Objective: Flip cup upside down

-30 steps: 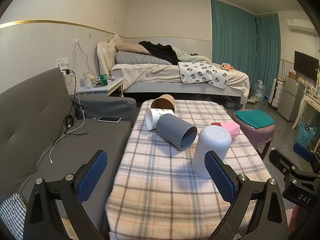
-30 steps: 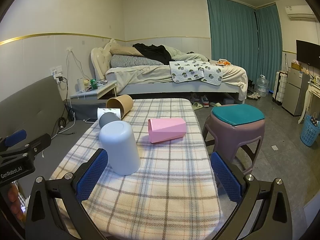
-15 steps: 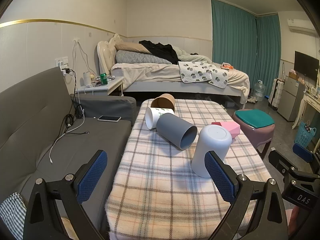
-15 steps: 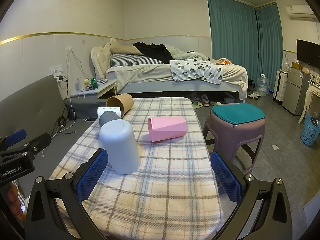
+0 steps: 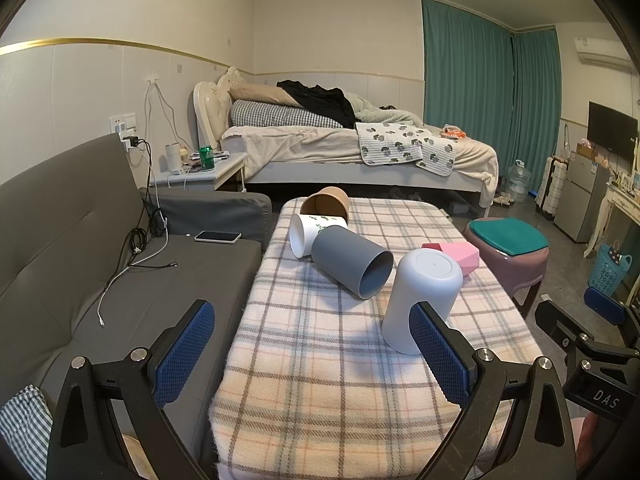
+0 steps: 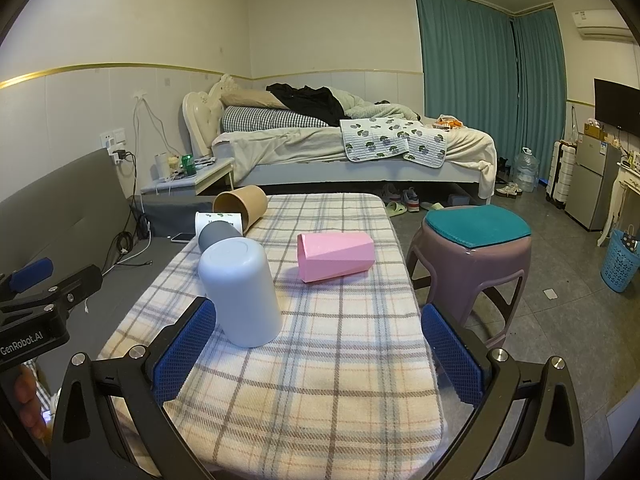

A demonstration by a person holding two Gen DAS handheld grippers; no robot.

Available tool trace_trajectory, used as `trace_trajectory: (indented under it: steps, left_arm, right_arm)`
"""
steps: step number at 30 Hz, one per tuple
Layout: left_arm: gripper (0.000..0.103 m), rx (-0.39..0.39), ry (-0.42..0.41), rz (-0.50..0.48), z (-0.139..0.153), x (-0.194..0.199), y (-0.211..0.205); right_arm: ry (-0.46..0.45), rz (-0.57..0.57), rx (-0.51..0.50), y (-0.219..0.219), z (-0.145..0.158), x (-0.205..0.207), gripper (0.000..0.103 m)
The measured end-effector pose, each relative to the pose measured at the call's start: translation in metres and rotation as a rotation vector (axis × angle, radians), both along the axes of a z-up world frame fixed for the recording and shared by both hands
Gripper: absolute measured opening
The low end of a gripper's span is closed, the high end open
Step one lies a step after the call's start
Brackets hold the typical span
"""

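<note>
A white cup (image 5: 420, 296) (image 6: 240, 292) stands upside down on the plaid-covered table (image 5: 312, 380) (image 6: 320, 360). A grey cup (image 5: 352, 266) (image 6: 216, 236), a pink faceted cup (image 6: 335, 256) (image 5: 460, 254), a white printed cup (image 5: 310, 232) (image 6: 218, 222) and a brown paper cup (image 5: 326, 204) (image 6: 242, 206) lie on their sides behind it. My left gripper (image 5: 312, 354) is open and empty at the table's near edge, its right finger just in front of the white cup. My right gripper (image 6: 318, 350) is open and empty over the near end of the table.
A grey sofa (image 5: 80, 240) with a phone (image 5: 218, 237) and cables lies left of the table. A purple stool (image 6: 476, 256) with a teal cushion stands right of it. A bed (image 6: 340, 152) and nightstand (image 5: 200, 168) are behind.
</note>
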State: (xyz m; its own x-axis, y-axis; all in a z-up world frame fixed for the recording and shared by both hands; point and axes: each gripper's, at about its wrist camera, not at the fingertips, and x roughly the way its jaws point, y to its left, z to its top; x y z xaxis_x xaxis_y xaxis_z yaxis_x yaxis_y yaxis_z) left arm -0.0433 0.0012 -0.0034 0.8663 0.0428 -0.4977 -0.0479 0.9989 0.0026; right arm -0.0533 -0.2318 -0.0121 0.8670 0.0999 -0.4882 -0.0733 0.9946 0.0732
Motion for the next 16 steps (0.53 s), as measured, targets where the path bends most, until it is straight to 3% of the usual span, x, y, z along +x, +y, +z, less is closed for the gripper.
trace_trajectory:
  steps: [16]
  left_arm:
    - [0.101,-0.001,-0.004,-0.003,-0.0011,0.0003,-0.0015]
  right_arm:
    - [0.01,0.004,0.0,0.0016,-0.0043,-0.0011,0.103]
